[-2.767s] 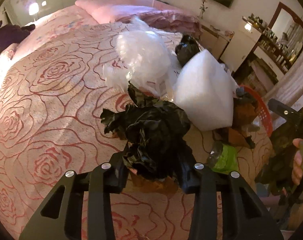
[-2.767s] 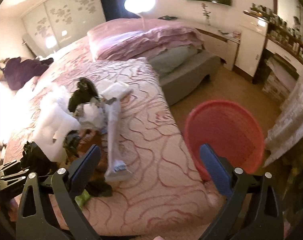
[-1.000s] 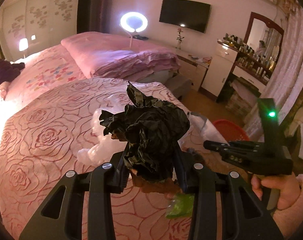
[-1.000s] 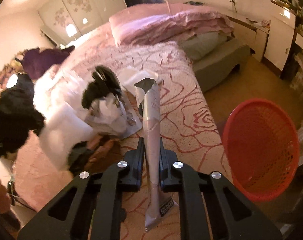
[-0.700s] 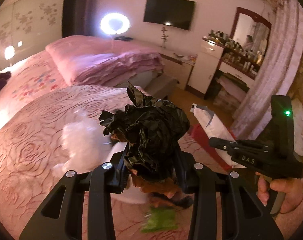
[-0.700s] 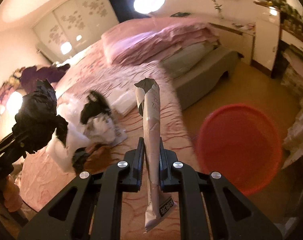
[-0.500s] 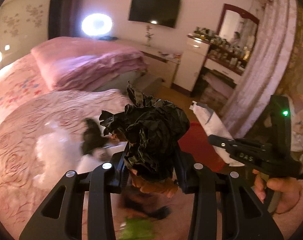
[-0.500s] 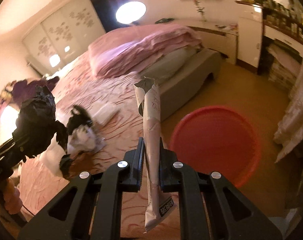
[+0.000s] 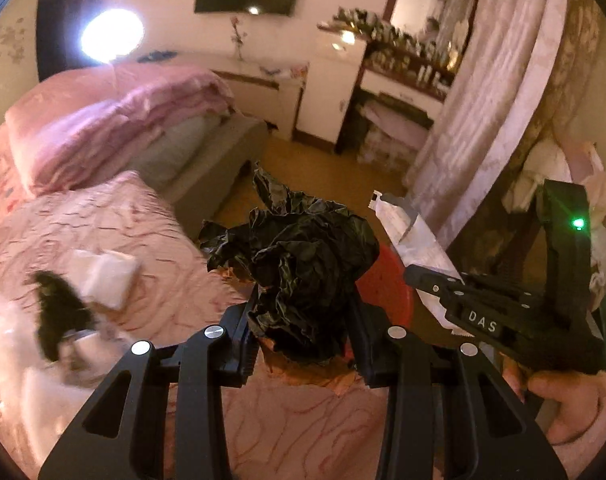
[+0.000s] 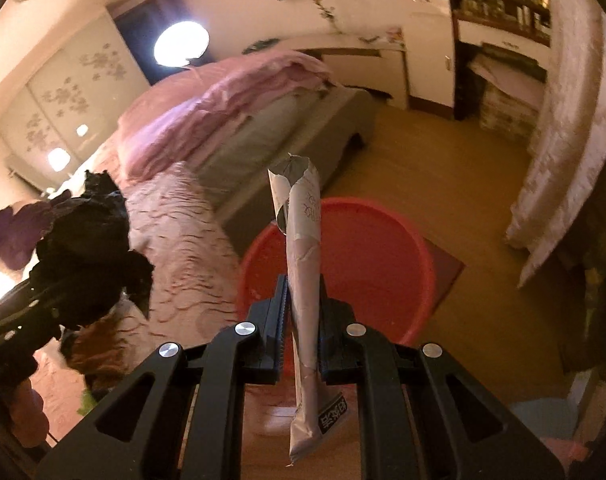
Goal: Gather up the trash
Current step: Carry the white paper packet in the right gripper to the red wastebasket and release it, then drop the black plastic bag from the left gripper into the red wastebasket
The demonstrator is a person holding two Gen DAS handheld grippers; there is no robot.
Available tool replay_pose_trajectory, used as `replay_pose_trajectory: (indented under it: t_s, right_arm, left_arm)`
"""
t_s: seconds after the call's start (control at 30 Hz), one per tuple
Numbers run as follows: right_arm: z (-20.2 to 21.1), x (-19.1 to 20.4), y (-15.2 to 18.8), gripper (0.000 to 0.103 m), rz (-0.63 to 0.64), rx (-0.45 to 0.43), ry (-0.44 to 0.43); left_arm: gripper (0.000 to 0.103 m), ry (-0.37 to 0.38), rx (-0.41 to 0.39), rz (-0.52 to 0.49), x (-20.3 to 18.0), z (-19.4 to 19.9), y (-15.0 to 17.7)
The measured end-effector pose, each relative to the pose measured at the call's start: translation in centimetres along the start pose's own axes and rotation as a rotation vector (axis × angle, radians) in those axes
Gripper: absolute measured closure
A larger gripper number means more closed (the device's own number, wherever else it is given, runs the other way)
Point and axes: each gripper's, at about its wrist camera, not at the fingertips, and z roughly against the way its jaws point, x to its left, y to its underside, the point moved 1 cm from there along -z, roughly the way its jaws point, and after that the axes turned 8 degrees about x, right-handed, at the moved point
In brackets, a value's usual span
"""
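My left gripper [image 9: 303, 316] is shut on a crumpled black plastic bag [image 9: 303, 256] with a brown scrap under it, held above the bed's edge. My right gripper [image 10: 301, 308] is shut on a long pale pink wrapper [image 10: 301, 280], torn open at the top, held over the red basket [image 10: 375, 256] on the floor. The right gripper with the wrapper [image 9: 415, 240] shows at the right of the left wrist view, and a sliver of the basket [image 9: 387, 292] lies behind the bag. The black bag [image 10: 87, 248] shows at the left of the right wrist view.
More trash lies on the pink rose-patterned bed [image 9: 175, 248]: a white folded packet [image 9: 103, 272], a black lump [image 9: 57, 316], white plastic [image 9: 7, 344]. A pink curtain [image 10: 559, 152] hangs at the right. A dresser with bottles [image 9: 403, 64] stands behind. Wooden floor [image 10: 463, 184] surrounds the basket.
Both grippers have swung right, away from the trash pile on the bed toward the red basket. The right gripper closed on the pink wrapper. The left has kept hold of the black bag throughout.
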Motion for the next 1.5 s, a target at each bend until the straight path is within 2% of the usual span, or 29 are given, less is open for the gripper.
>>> replay_pose_trajectory:
  t_s: [0.17, 0.27, 0.43, 0.53, 0.67, 0.73, 1.13, 1.5]
  right_arm:
    - [-2.1, -2.1, 0.0, 0.09, -0.042, 0.047, 0.032]
    - [-3.3, -2.8, -0.1, 0.09, -0.053, 0.075, 0.035]
    - [-4.9, -3.6, 0.0, 0.089, -0.067, 0.117, 0.037]
    - [-5.7, -3.7, -0.1, 0.087, -0.067, 0.135, 0.04]
    - [-6.2, -4.0, -0.1, 0.064, -0.084, 0.143, 0.038]
    - [-6.1, -4.0, 0.0, 0.056, -0.094, 0.139, 0.039]
    - [-3.5, -3.4, 0.5, 0.045, -0.087, 0.085, 0.054]
    - [-0.1, 0.7, 1.4, 0.03, 0.002, 0.002, 0.021]
  left_arm:
    - [0.066, 0.032, 0.101, -0.013, -1.1, -4.7, -0.5]
    - [0.065, 0.027, 0.145, -0.019, -1.2, -7.0, -0.4]
    - [0.059, 0.024, 0.186, -0.027, -1.1, -9.1, -0.3]
    - [0.051, 0.02, 0.189, -0.027, -1.1, -9.5, -0.3]
    - [0.041, 0.016, 0.184, -0.025, -1.0, -9.4, -0.4]
    - [0.039, 0.011, 0.18, -0.024, -1.0, -9.3, -0.4]
    - [0.031, -0.022, 0.101, 0.001, -0.1, -5.2, 0.3]
    - [0.03, -0.1, 0.034, 0.022, 1.6, -0.2, 2.0]
